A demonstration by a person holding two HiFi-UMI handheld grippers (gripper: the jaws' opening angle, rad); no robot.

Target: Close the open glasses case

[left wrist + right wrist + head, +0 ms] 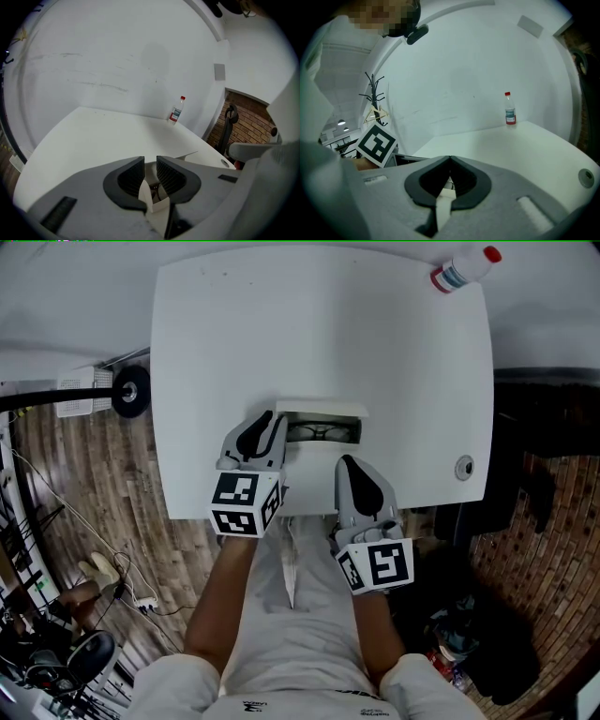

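A white glasses case (322, 412) lies open near the front edge of the white table (319, 334), with dark glasses (322, 432) inside. My left gripper (273, 424) is at the case's left end. In the left gripper view its jaws (150, 165) stand close together, and a white corner of the case (151, 199) sits between them. My right gripper (347, 463) rests just in front of the case on the right, jaws shut tip to tip (450, 161), apart from the case as far as I can see.
A plastic bottle with a red cap (464, 268) stands at the table's far right corner. A round cable grommet (464, 467) sits near the right edge. Wooden floor, cables and a chair base lie to the left, dark bags to the right.
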